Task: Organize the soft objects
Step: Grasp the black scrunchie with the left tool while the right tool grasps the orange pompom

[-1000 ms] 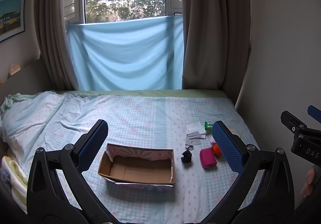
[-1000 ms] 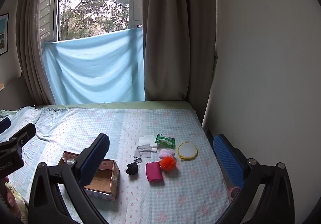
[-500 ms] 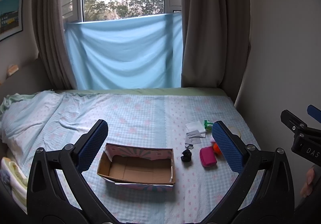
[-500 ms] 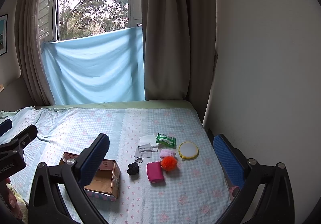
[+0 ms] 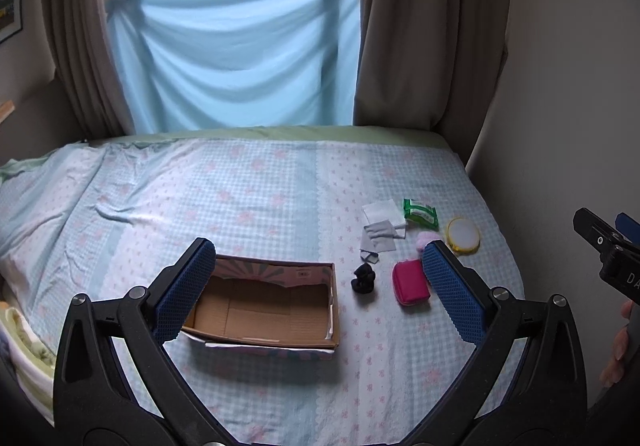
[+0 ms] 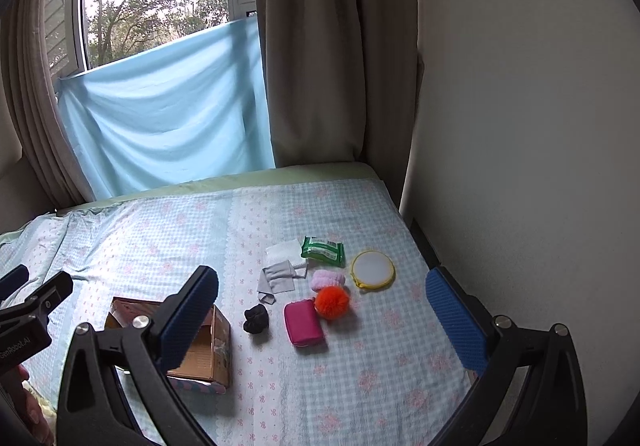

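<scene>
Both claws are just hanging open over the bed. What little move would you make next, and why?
Probably lower the right gripper toward the black scrunchie. Its jaws are wide open and empty, the cardboard box holds nothing yet, and the scrunchie is the soft item lying closest to the box, apart from the pink pouch.

Left tongs' finger [image 5: 454, 288] hides the orange pompom [image 6: 331, 301].

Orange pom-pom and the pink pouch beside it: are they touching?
Touching. In the right wrist view the orange pom-pom has its fluffy edge against the upper right corner of the pink pouch, no bedsheet showing between them. The left wrist view hides the pom-pom.
</scene>
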A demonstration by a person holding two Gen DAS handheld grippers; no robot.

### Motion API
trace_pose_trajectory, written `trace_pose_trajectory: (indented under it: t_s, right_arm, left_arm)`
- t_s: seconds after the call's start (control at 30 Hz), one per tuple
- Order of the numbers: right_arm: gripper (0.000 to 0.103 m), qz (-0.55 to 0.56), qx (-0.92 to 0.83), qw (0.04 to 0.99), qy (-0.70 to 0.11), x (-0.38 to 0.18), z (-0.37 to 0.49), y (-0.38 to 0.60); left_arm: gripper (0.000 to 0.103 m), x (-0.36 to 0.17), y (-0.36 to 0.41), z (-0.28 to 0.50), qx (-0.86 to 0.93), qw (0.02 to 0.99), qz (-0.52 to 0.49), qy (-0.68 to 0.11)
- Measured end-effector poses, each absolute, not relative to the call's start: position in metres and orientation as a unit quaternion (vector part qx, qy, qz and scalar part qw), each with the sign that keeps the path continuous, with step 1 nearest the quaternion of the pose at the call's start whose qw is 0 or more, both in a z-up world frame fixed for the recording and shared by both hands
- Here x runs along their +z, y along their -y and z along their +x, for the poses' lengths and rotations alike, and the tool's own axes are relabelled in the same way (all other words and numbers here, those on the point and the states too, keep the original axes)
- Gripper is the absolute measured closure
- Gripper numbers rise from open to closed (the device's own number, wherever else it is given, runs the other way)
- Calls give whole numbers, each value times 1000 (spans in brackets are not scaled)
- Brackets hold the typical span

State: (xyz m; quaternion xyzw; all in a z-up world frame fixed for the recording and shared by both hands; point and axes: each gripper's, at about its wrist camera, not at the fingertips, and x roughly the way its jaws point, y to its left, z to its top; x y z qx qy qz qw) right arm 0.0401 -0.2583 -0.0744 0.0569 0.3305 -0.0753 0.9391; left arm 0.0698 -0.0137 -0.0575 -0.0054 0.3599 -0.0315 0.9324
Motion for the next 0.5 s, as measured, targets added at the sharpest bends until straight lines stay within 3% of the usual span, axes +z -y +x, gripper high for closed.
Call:
trace_pose_trajectory:
  t_s: [0.3,0.5]
  right_arm:
    - [0,103,-70,905,-406,-162,121,320]
    - [0,135,-57,875,-461,-232,174,348]
  left_arm:
    - [0,-160,91,147,-39,895,-31,-444]
    - [1,-250,124,197,-8,854,-99,-511]
